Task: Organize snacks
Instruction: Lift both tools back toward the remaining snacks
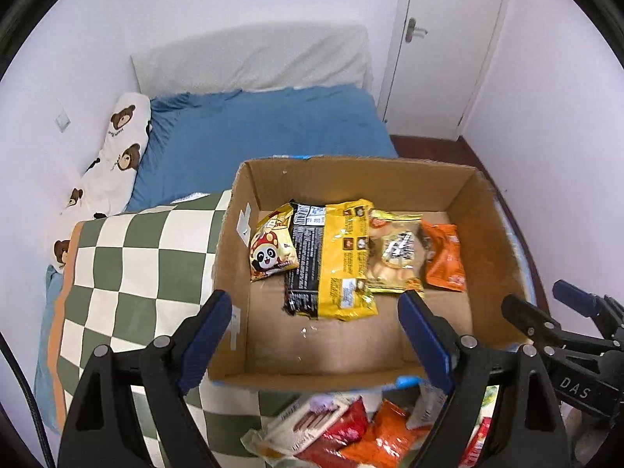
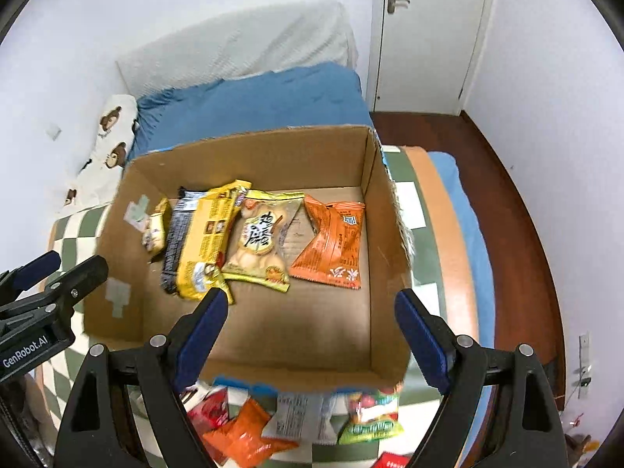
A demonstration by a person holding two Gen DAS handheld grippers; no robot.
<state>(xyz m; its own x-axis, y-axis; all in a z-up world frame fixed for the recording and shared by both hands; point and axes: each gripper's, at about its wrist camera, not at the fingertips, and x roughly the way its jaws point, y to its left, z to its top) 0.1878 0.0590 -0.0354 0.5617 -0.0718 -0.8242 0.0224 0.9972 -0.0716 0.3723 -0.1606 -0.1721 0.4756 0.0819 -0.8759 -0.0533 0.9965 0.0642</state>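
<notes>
An open cardboard box (image 1: 351, 179) (image 2: 249, 148) stands on a checked blanket. Inside it lie a panda snack bag (image 1: 271, 249), a yellow-and-black packet (image 1: 331, 261) (image 2: 202, 241), a clear biscuit bag (image 1: 397, 253) (image 2: 261, 238) and an orange packet (image 1: 444, 257) (image 2: 331, 241), side by side. My left gripper (image 1: 314, 339) is open and empty above the box's near wall. My right gripper (image 2: 312, 335) is open and empty over the box's near half. Loose snacks (image 1: 343, 429) (image 2: 296, 417) lie in front of the box, under both grippers.
The green-and-white checked blanket (image 1: 128, 265) covers a bed with a blue sheet (image 1: 265, 128) and a bear-print pillow (image 1: 117, 148). A white door (image 1: 440, 39) and dark wooden floor (image 2: 526, 210) are on the right. Each gripper shows at the edge of the other's view.
</notes>
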